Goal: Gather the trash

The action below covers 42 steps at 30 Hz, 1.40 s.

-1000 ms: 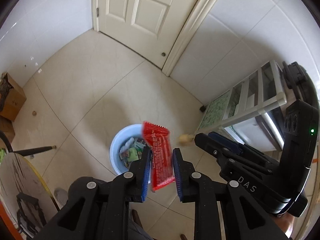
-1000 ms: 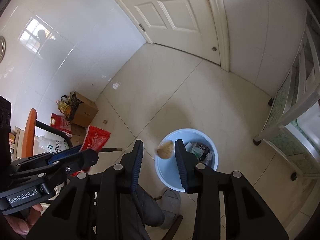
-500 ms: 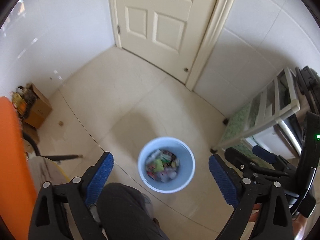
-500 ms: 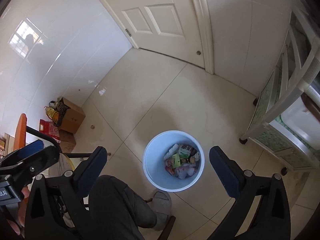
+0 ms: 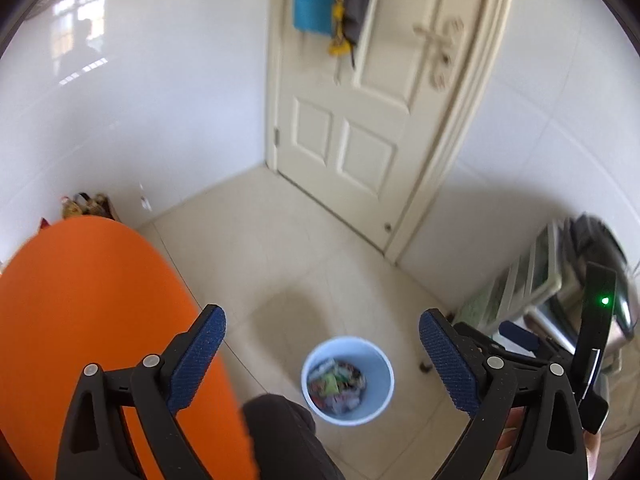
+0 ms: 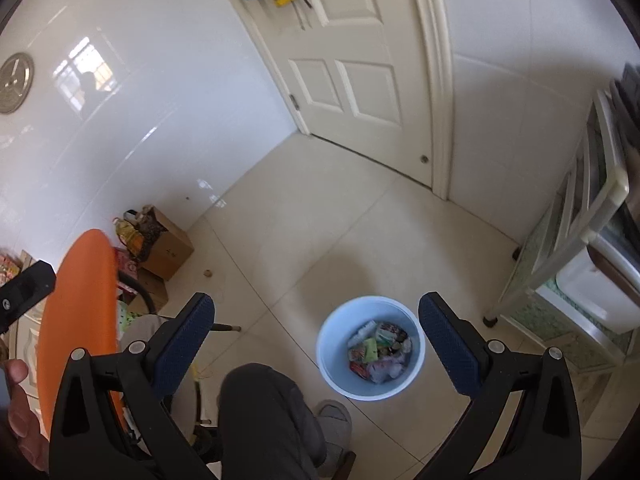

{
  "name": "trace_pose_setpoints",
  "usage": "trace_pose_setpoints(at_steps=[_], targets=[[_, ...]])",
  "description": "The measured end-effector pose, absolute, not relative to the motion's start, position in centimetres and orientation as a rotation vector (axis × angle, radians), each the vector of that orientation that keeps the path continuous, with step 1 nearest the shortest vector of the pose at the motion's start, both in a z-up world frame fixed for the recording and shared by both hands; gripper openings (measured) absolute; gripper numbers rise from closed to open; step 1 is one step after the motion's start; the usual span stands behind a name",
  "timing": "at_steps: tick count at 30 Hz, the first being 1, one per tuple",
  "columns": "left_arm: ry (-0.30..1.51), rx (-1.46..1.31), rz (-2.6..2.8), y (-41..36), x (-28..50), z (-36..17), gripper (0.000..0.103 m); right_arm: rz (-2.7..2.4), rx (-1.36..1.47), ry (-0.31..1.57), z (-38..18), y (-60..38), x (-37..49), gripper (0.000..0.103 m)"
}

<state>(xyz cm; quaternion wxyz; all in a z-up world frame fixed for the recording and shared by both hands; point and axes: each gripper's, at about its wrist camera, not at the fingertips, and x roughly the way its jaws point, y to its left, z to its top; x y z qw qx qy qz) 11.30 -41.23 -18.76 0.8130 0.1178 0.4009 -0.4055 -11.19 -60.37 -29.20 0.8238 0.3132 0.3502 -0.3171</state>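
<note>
1. The left claw (image 5: 322, 356) points steeply down at the floor (image 5: 280, 256); its jaws are opening, already spread wide, with nothing between them.
2. The right claw (image 6: 316, 344) also tilts down, jaws spread fully and empty.
3. The light blue bin (image 6: 332, 364) stands on the floor below both claws, near the person's knee (image 6: 260, 396).
4. The trash (image 6: 378, 350), mixed wrappers, lies inside the bin.
5. An orange table (image 5: 80, 320) is at the left.

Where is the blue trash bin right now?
The blue trash bin stands on the tiled floor low in both wrist views, right of the person's knee and left of the white shelf rack.
</note>
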Motion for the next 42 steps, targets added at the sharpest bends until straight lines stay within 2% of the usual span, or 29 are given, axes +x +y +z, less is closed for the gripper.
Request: trace_pose_setpoints(at_steps=[15, 26, 36, 42], targets=[[0.559, 0.061, -0.54, -17.1, 3.4, -10.3, 0.102, -0.379, 0.405, 0.545, -15.0, -45.1, -1.9, 0.103], [0.464, 0.01, -0.24, -3.6, -7.3, -9.8, 0.102, -0.21, 0.193, 0.473, -10.0, -30.6, 4.0, 0.103], [0.428, -0.043, -0.131, 0.8, -14.5, -8.9, 0.102, -0.149, 0.067, 0.449, -9.2, -22.4, 4.9, 0.103], [0.408, -0.056, -0.094, 2.0, -15.2, -7.4, 0.102, -0.12, 0.042, 0.448, -9.1, -20.3, 5.4, 0.103]])
